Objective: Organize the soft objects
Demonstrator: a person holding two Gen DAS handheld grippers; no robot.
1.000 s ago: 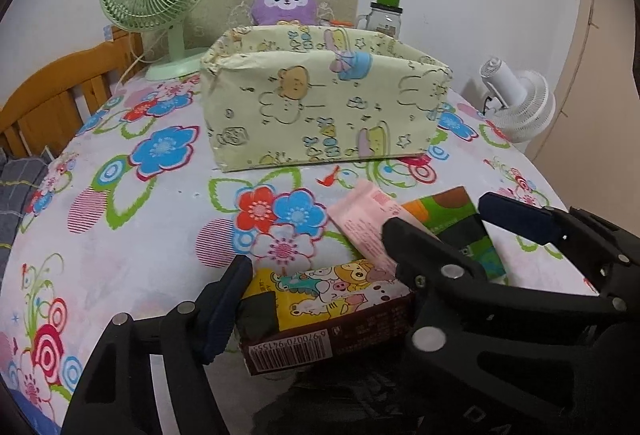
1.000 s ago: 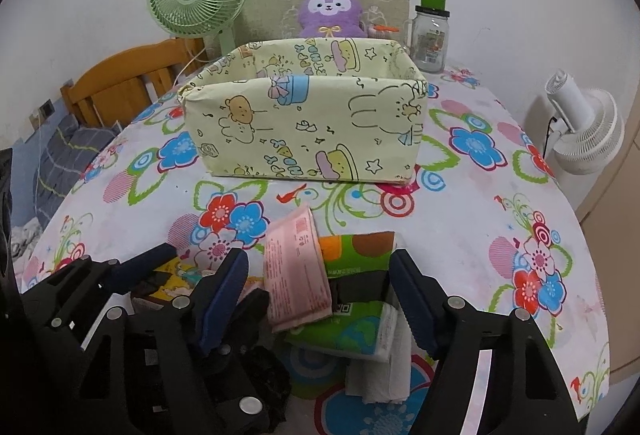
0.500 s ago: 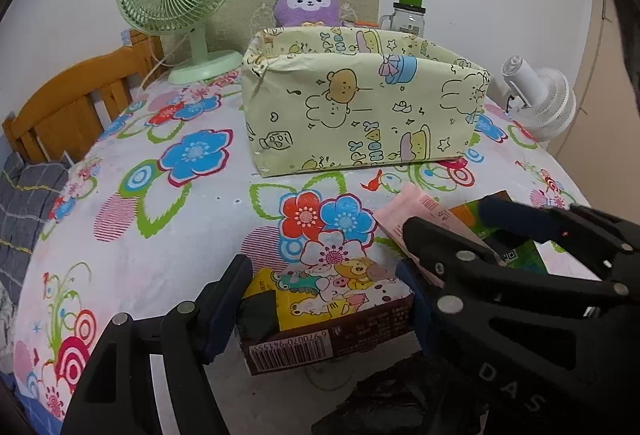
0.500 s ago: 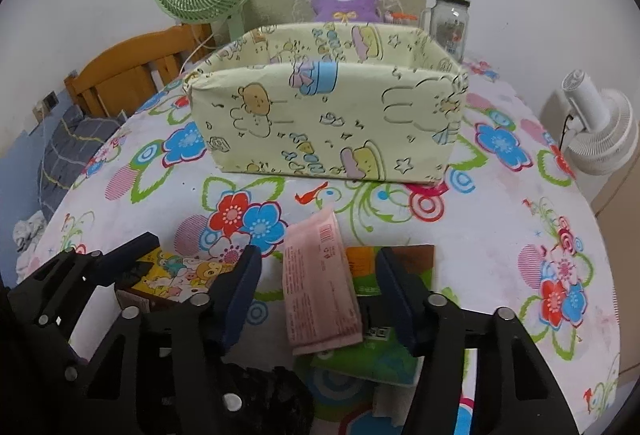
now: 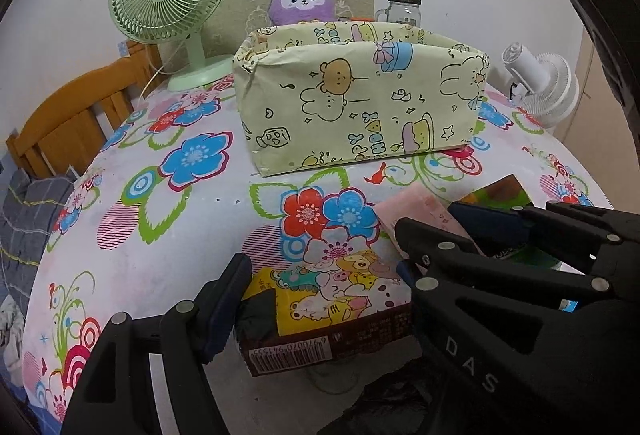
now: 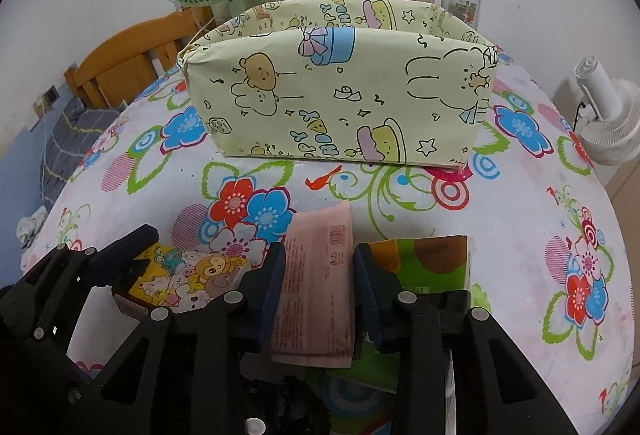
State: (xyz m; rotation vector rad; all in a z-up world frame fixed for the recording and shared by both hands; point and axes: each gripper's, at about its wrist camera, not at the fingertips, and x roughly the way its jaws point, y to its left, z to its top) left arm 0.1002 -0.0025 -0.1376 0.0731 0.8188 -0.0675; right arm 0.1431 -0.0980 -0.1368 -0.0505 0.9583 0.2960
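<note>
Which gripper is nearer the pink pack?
Right. The right gripper has been closing, its fingers either side of the pink pack. The left gripper straddles the cartoon pack beside it, to the pink pack's left.

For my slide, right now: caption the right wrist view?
Right tool closing around pink tissue pack before patterned box.

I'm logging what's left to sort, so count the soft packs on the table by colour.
Pink soft pack: 1
Yellow cartoon-print soft pack: 1
Green and brown soft pack: 1
Total: 3
</note>
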